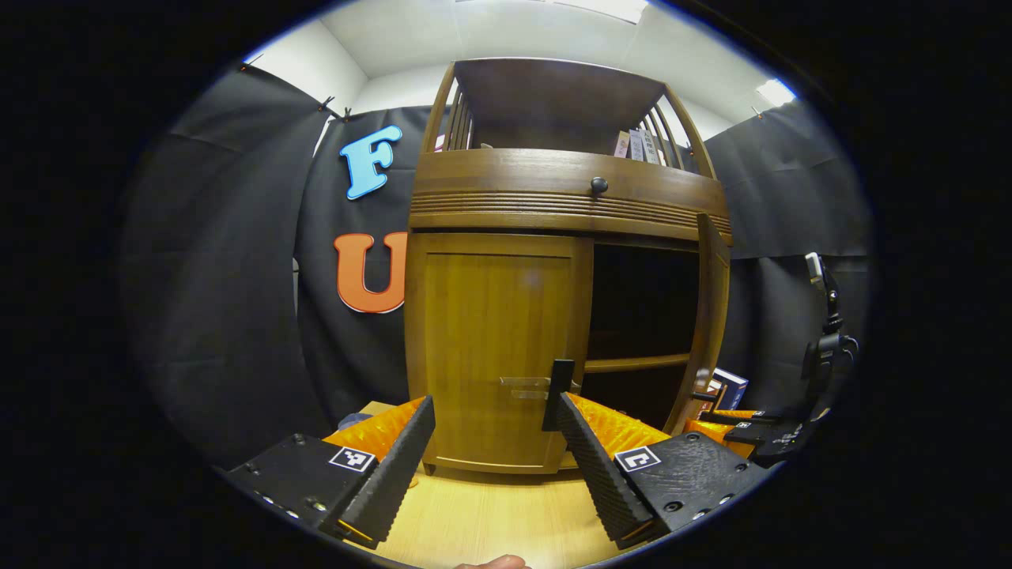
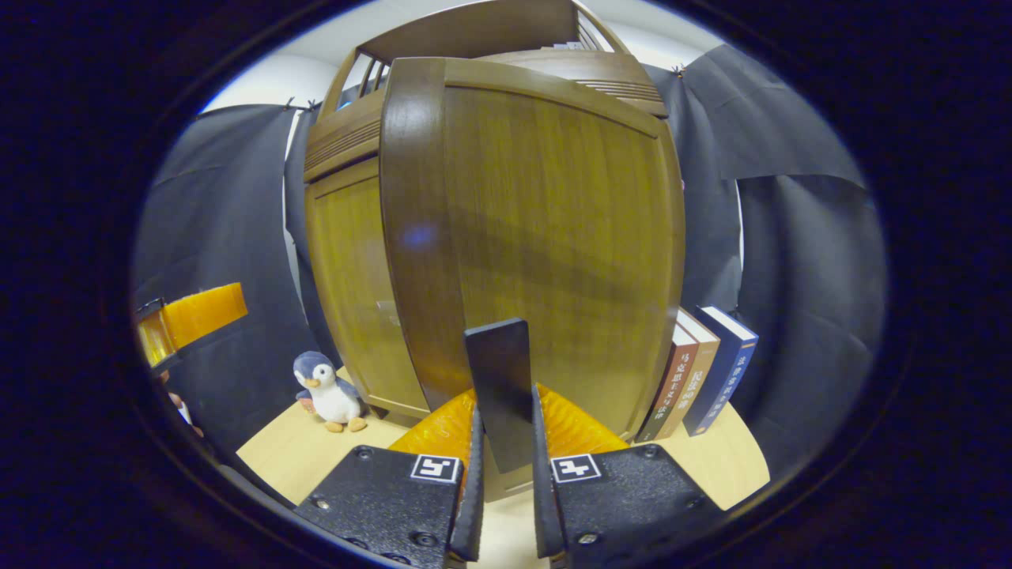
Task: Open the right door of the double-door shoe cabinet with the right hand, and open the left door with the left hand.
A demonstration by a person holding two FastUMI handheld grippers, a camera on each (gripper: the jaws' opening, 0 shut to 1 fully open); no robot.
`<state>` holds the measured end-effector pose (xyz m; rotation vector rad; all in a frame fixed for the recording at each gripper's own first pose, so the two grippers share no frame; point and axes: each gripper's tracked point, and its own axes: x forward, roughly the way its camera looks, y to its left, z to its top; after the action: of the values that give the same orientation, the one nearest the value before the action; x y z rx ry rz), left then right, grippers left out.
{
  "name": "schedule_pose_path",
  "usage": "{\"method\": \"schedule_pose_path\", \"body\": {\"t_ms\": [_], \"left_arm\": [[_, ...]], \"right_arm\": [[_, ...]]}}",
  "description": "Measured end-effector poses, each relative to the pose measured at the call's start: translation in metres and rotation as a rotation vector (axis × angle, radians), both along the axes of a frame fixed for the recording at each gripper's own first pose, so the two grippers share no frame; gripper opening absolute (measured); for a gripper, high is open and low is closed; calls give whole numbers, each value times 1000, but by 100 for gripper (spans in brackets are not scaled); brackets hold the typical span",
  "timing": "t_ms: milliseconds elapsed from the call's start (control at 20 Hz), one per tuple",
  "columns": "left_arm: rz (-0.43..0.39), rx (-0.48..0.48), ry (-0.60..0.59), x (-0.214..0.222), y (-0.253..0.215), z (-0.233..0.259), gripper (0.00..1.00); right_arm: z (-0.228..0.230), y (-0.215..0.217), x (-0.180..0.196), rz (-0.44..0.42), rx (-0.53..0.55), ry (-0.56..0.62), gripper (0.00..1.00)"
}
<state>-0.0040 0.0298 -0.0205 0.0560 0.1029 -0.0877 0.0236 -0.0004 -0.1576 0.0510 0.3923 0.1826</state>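
The wooden shoe cabinet (image 1: 553, 205) stands on a light table. Its left door (image 1: 494, 340) is closed, with a black bar handle (image 1: 560, 393) at its right edge. My left gripper (image 1: 496, 415) is open just in front of this door, its right fingertip beside the handle and not gripping it. The right door (image 1: 711, 316) stands swung out, seen edge-on. In the right gripper view the right door's face (image 2: 545, 237) is close up, and my right gripper (image 2: 504, 431) is shut on the right door's black handle (image 2: 500, 371). The left door (image 2: 356, 292) is closed behind it.
A penguin plush (image 2: 328, 391) sits on the table (image 2: 292, 450) left of the cabinet. Upright books (image 2: 704, 371) lean by the cabinet's right side. A drawer knob (image 1: 598, 186) is above the doors. A camera stand (image 1: 822, 316) rises at the far right.
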Motion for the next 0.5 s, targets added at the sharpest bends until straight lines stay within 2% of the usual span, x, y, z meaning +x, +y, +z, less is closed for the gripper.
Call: {"method": "schedule_pose_path", "body": {"t_ms": [500], "left_arm": [[-114,-3,40,-1,-28,-11,94]], "right_arm": [[6,-35,-28,-56,-22,-24,26]]}}
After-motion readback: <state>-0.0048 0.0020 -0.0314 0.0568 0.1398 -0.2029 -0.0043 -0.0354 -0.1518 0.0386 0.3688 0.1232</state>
